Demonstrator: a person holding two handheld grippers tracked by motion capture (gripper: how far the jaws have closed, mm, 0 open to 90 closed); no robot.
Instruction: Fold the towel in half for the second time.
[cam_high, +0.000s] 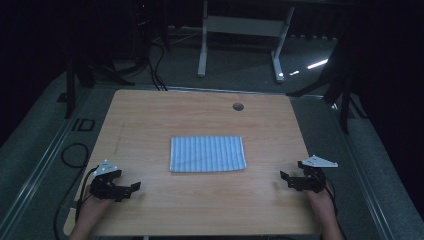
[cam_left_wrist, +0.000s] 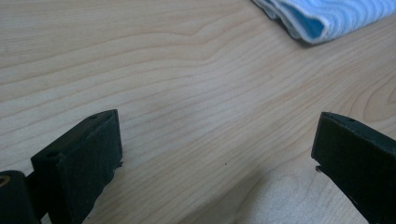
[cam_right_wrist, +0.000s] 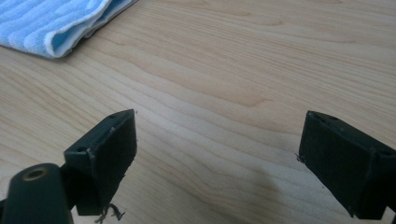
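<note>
We note the folded blue-and-white striped cloth (cam_high: 207, 154) lying flat at the middle of the table (cam_high: 150, 115), between the two grippers and well apart from both. Its long axis runs left to right; the stripes run near to far across it. In the gripper views its near corners show stacked layers, so the folded edges face the person. Left gripper (cam_high: 131, 189) rests at the near left of the table, jaws spread wide and holding nothing; right gripper (cam_high: 285, 179) at the near right, likewise wide and empty. Risks, as we judge them: a jaw closing on the top layer alone would peel the fold open instead of lifting the whole cloth; uneven pulls from the two sides could skew or bunch it; a low approach could push the cloth along the smooth wood.
</note>
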